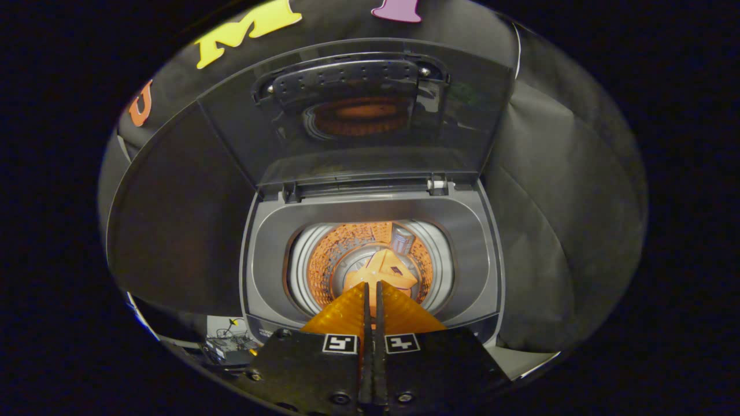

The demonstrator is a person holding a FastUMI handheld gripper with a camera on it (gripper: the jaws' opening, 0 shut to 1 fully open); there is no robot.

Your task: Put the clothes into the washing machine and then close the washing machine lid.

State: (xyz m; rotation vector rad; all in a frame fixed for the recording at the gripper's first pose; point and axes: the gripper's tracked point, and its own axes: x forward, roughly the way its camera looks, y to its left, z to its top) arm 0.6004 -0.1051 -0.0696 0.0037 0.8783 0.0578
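Jaws of the gripper [373,287] are clenched together, empty, above the washing machine [373,260]. What looks like the clothes [384,270] lies in its drum; the lid [364,115] stands open, unclosed.

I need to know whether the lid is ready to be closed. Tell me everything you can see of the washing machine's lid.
The lid stands fully open, tilted back behind the tub opening. It is a dark, see-through, glossy panel that looks like plastic, with a grey frame and a dark perforated handle piece near its top edge. The orange drum is reflected in it. Hinges join its lower edge to the machine's grey top. Nothing touches it; the claw, shut and empty, hangs above the drum.
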